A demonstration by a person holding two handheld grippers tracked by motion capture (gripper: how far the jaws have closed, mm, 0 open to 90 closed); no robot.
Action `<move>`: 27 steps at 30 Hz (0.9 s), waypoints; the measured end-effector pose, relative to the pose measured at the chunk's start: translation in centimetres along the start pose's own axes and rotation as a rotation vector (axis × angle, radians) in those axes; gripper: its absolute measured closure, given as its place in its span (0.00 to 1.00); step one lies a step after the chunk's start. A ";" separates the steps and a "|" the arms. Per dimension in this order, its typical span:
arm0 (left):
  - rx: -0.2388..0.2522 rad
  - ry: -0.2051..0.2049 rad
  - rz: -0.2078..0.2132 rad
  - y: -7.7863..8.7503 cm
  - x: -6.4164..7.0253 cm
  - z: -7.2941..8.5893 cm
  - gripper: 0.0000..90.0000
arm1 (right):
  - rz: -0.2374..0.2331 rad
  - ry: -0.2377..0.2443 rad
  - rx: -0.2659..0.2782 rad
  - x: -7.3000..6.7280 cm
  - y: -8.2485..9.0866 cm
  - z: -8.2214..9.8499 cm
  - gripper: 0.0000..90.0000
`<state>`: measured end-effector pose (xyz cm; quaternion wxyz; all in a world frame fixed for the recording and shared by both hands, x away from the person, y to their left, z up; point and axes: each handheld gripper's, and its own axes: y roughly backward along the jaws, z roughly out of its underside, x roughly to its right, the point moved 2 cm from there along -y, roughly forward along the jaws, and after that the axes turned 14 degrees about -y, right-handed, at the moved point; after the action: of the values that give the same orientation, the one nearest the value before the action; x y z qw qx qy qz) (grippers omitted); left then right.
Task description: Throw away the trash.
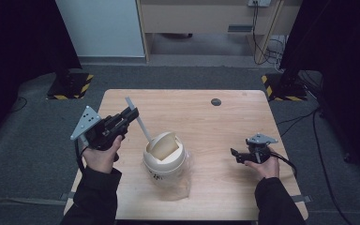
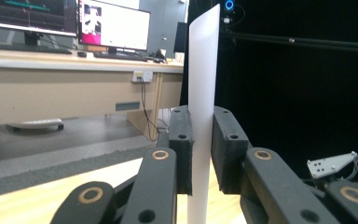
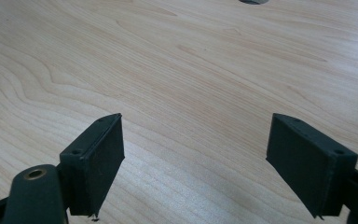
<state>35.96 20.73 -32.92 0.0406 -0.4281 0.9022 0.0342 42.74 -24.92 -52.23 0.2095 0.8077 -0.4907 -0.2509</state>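
High view: wooden table [image 1: 225, 122] with a cream-coloured bin [image 1: 164, 157] standing near its middle, on or against a clear plastic bag [image 1: 180, 185] that spread toward the near edge. The bin's swing lid [image 1: 165, 146] was tilted, showing the opening. Left gripper [image 1: 132, 114] was held up over the table's left part, to the left of the bin, jaws pointing toward the far right. A long white strip [image 1: 138, 119] ran through those jaws, its far end sticking out above them and its lower end reaching down to the bin's rim at the lid. Right gripper [image 1: 235, 154] sat low over the table's right part, well apart from the bin, jaws pointing left. A small dark round hole [image 1: 216, 101] lay in the tabletop near the far edge.

Left gripper view: the two black pads were clamped on the white strip [image 2: 203, 93], which stood upright between them and rose past the top of the frame's middle. Behind it, a desk [image 2: 74, 65] with monitors [image 2: 114, 24], and black curtain on the right. The other gripper's grey plate [image 2: 332, 164] showed at lower right.

Right gripper view: jaws stood wide apart with nothing between them, bare wood grain of the table [image 3: 177, 70] underneath. Edge of the dark hole [image 3: 254, 1] at the top.
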 end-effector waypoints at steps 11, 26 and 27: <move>-0.071 0.039 0.054 -1.3 0.7 3.1 0.88 | -0.002 0.002 -0.004 0.0 0.0 0.0 0.21; -0.097 0.070 0.036 0.7 -0.2 5.8 0.39 | 0.014 -0.009 -0.019 0.2 -0.1 0.2 0.20; -0.105 0.065 0.019 1.1 -0.3 6.1 0.35 | 0.015 -0.009 -0.020 0.3 -0.1 0.2 0.20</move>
<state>35.62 22.26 -38.97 -0.0114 -0.4218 0.9041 0.0679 42.78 -25.14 -52.45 0.2174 0.8006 -0.4953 -0.2578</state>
